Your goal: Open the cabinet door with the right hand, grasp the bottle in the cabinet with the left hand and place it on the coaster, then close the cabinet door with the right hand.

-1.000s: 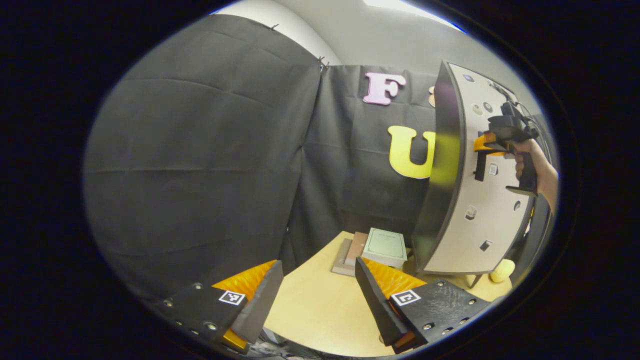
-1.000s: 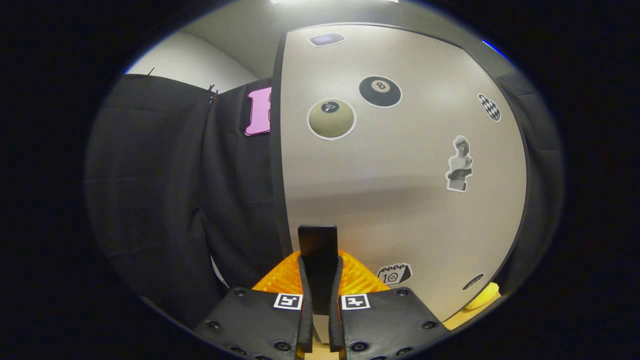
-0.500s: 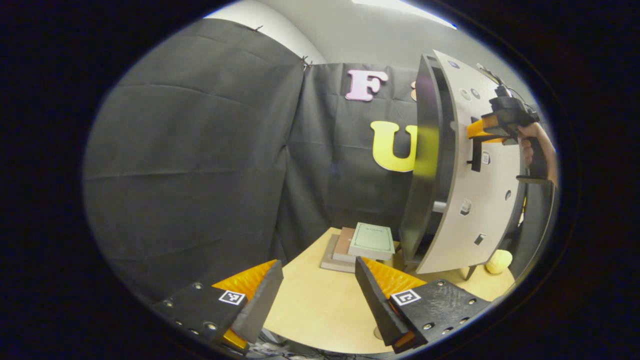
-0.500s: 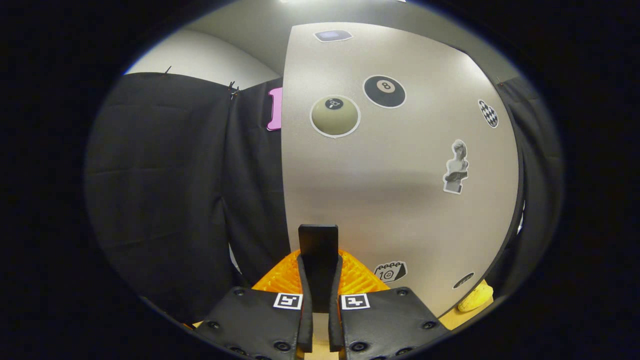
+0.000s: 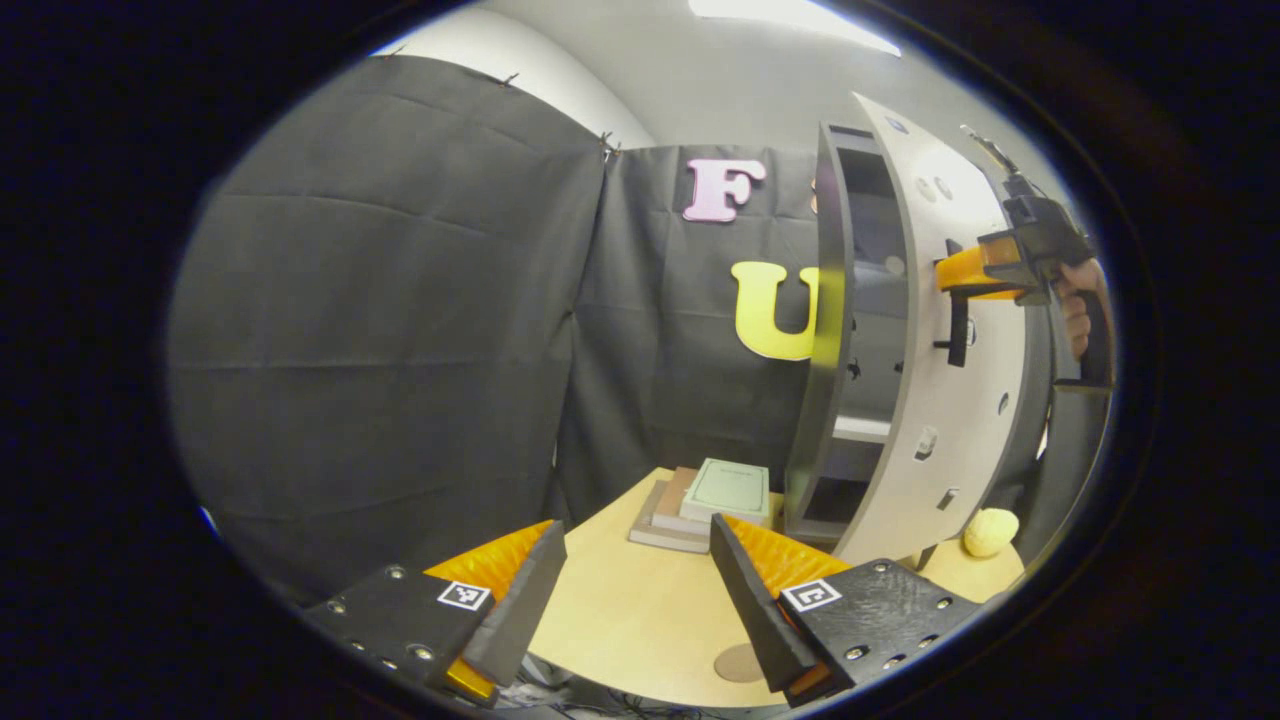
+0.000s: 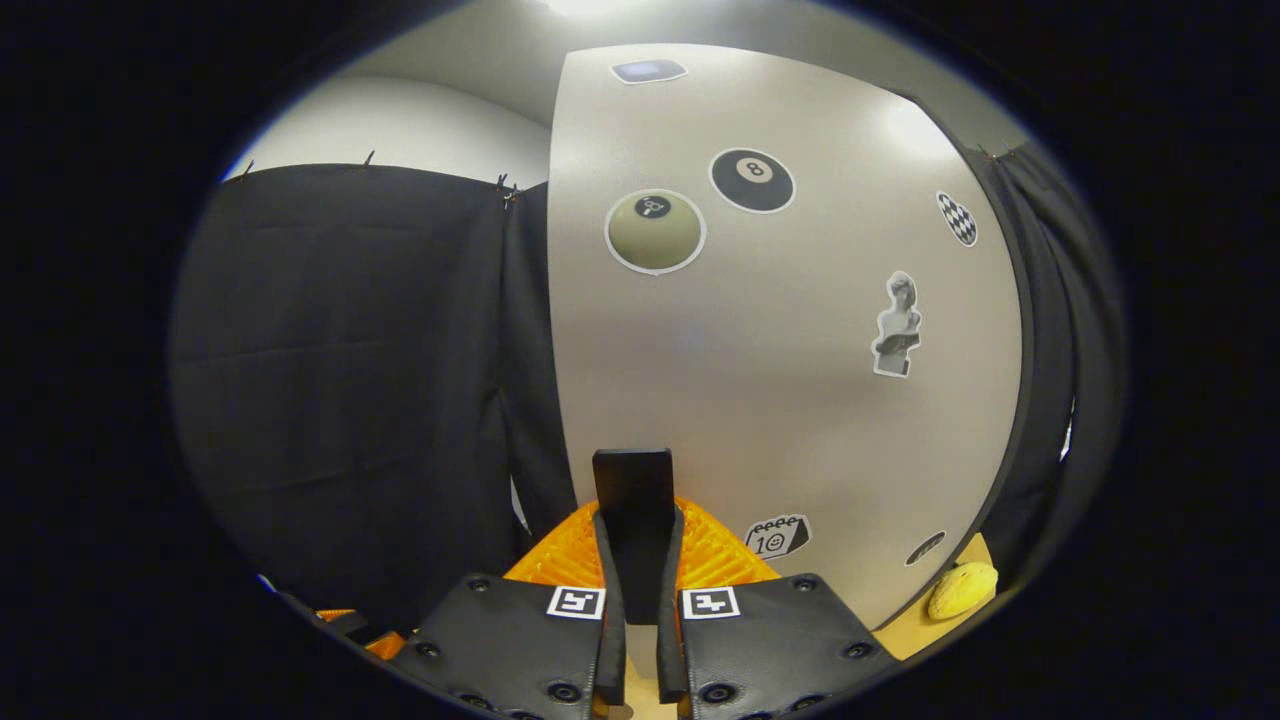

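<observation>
table (image 5: 640, 610): pale wood | books (image 5: 705, 495) stacked | walls: black cloth

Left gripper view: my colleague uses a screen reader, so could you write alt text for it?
The right claw grips the handle of a partly open cabinet door. The left claw hangs open over a table holding stacked books.

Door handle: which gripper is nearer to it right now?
Right. The right gripper has both fingers pressed on the door handle of the part-open cabinet door. The left gripper hangs open over the table, well short of the cabinet.
</observation>
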`<state>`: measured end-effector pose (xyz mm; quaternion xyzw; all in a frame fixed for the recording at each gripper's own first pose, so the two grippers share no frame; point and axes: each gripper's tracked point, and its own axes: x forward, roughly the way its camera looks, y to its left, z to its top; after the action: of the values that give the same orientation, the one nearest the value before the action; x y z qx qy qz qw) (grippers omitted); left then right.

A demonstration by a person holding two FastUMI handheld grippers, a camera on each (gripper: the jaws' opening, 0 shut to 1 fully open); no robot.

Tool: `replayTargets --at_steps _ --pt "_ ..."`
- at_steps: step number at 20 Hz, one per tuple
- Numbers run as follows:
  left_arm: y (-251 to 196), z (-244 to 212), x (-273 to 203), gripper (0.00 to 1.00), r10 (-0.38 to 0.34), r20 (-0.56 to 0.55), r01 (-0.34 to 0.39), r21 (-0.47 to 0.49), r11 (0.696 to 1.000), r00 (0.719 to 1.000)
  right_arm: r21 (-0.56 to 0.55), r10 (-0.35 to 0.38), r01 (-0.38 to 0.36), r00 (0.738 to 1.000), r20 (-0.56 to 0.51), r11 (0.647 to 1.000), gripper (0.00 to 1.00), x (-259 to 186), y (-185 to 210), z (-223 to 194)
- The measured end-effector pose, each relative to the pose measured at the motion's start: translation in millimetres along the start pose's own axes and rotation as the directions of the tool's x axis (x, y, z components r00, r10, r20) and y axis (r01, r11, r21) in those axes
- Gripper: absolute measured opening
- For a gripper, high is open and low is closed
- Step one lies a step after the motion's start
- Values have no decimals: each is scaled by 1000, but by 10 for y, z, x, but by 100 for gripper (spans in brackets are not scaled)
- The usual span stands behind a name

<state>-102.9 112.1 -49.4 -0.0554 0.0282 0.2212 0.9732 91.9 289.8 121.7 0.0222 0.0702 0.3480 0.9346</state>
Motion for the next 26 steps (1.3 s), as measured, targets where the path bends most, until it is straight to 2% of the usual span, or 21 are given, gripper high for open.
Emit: replayTargets --at_steps 1,5,7,15,20,26 --pt "-65 6 -70 87 6 -1 -6 -3 1000 1000 2 17 -17 1000 1 1000 14 -38 27 3" --pt "-309 8 -348 87 23 -2 -23 11 1000 1000 3 76 -76 997 1 997 12 -130 -16 -12" --pt "-429 7 -474 87 29 -3 -29 24 999 1000 6 100 -100 995 0 995 14 -193 -18 -19" --pt "-811 79 -983 87 58 8 -58 43 997 998 10 173 -173 985 2 985 14 -488 -90 -30" --pt "-1061 15 -1278 87 60 -8 -59 59 996 998 35 190 -190 982 9 981 14 -720 -178 -36" --pt "-1333 -19 -1596 87 51 -9 -51 63 997 999 42 177 -178 984 28 983 14 -924 -320 -39"
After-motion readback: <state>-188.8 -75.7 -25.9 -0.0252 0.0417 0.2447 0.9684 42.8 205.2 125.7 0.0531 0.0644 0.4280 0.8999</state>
